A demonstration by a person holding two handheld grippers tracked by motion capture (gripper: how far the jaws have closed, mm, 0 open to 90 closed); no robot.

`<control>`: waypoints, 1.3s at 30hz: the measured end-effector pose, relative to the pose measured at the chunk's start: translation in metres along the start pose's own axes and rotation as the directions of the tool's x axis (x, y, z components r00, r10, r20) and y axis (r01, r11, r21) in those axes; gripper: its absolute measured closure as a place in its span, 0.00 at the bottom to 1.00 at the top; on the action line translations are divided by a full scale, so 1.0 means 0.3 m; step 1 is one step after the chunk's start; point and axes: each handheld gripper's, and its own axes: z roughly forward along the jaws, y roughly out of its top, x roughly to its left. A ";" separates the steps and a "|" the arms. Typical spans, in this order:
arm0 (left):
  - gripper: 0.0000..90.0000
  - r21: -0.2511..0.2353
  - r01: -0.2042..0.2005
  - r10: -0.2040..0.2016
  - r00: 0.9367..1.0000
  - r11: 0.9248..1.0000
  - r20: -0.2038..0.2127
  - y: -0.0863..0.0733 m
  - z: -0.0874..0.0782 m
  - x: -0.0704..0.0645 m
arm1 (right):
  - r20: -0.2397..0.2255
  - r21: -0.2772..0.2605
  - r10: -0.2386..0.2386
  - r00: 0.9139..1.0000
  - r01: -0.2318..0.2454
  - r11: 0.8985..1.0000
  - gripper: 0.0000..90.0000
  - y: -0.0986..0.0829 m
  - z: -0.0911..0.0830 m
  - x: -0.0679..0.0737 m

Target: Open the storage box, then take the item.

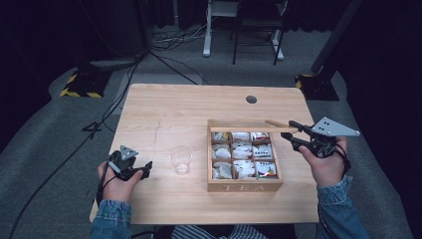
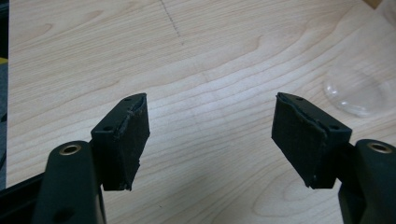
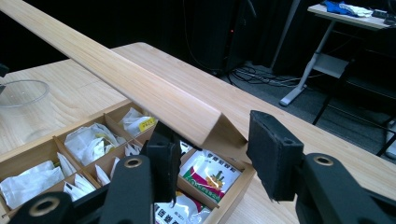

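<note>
**Tea box lid up, my jaws at its corner**

My right gripper (image 3: pixel 210 154) has its jaws spread around the near corner of the raised lid (image 3: pixel 140 88). I cannot tell whether either jaw touches the wood. In the high view the right gripper (image 1: pixel 293 133) sits at the far right corner of the tea box (image 1: pixel 244 186), with the lid (image 1: pixel 249 128) standing up along the box's far edge.

The box is split into nine compartments. Each I can see holds tea sachets (image 3: pixel 88 140), mostly white paper, with some printed red and green packets (image 3: pixel 210 175) nearest my jaws.

My left gripper (image 2: pixel 210 140) has its jaws wide apart over bare counter (image 2: pixel 210 56), holding nothing. A clear plastic cup (image 1: pixel 180 159) stands upright between my left gripper (image 1: pixel 144 169) and the box, apart from both. It looks empty.
</note>
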 end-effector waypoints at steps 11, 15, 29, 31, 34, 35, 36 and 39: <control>0.31 -0.051 -0.018 0.020 0.998 0.999 0.051 0.049 -0.083 -0.030 | -0.001 0.002 -0.004 1.000 0.004 1.000 0.61 -0.004 -0.002 0.002; 0.31 -0.080 -0.035 0.042 0.995 0.996 0.089 0.075 -0.119 -0.063 | 0.000 0.007 -0.004 1.000 0.004 1.000 0.61 -0.005 -0.004 0.006; 0.31 -0.143 -0.126 0.152 0.970 0.982 0.190 0.143 -0.175 -0.214 | 0.000 0.008 -0.002 1.000 0.002 1.000 0.61 -0.007 -0.005 0.008; 0.31 -0.151 -0.139 0.168 0.965 0.979 0.202 0.152 -0.171 -0.237 | 0.000 0.008 -0.001 1.000 0.001 1.000 0.61 -0.007 -0.004 0.008; 0.31 -0.151 -0.159 0.189 0.958 0.976 0.215 0.164 -0.165 -0.267 | 0.001 0.008 -0.001 1.000 0.001 1.000 0.61 -0.007 -0.004 0.008; 0.31 -0.149 -0.159 0.190 0.957 0.976 0.220 0.167 -0.161 -0.278 | 0.001 0.008 -0.001 1.000 0.001 1.000 0.61 -0.007 -0.004 0.008; 0.31 -0.148 -0.167 0.197 0.955 0.975 0.220 0.169 -0.159 -0.288 | 0.000 0.008 -0.001 1.000 0.001 1.000 0.61 -0.007 -0.004 0.008; 0.30 -0.145 -0.201 0.230 0.948 0.969 0.220 0.181 -0.156 -0.331 | -0.002 0.006 0.001 1.000 -0.001 1.000 0.61 -0.008 -0.004 0.007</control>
